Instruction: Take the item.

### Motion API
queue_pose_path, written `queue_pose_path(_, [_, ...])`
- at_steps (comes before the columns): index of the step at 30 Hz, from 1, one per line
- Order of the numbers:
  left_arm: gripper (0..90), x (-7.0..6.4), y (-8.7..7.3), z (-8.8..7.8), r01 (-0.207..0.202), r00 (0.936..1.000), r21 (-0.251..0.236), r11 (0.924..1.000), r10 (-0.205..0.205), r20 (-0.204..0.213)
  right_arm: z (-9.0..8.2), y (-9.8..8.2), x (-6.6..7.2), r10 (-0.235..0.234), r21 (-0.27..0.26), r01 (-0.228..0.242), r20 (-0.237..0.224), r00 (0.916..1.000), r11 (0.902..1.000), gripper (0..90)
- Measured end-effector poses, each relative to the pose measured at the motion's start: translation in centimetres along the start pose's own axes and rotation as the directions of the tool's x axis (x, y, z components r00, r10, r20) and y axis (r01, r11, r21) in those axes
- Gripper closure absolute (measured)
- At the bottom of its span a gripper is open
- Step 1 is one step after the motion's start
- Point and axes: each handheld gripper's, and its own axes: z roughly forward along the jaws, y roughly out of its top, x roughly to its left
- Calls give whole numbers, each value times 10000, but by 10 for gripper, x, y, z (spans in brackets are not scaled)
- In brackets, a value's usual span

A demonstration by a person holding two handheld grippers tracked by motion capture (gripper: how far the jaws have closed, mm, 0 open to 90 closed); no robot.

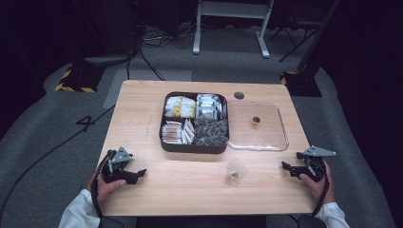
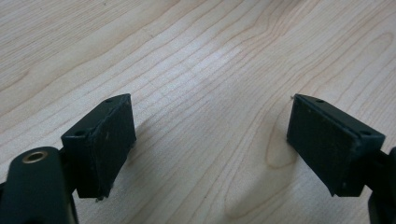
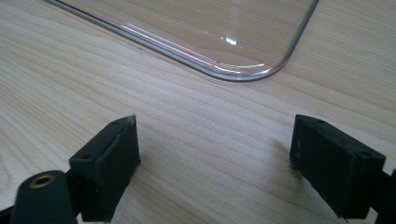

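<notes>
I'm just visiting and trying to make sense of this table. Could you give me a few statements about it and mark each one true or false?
1. The left claw is open with nothing between its jaws. True.
2. The right claw is clamped on the small clear cup. False: it is open and empty, apart from the cup.
3. The dark tray has packets in its compartments. True.
4. The clear lid covers the tray. False: it lies on the table beside the tray, on its right.
5. The cup sits inside the tray. False: it stands on the table in front of it.
</notes>
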Motion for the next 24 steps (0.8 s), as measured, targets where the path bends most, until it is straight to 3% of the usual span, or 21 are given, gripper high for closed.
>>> queue_pose_path(24, [150, 1, 1, 1, -32, 10000, 8, 10000, 32, 82, 0, 0, 0, 2, 6, -2, -3, 10000, 10000, 159])
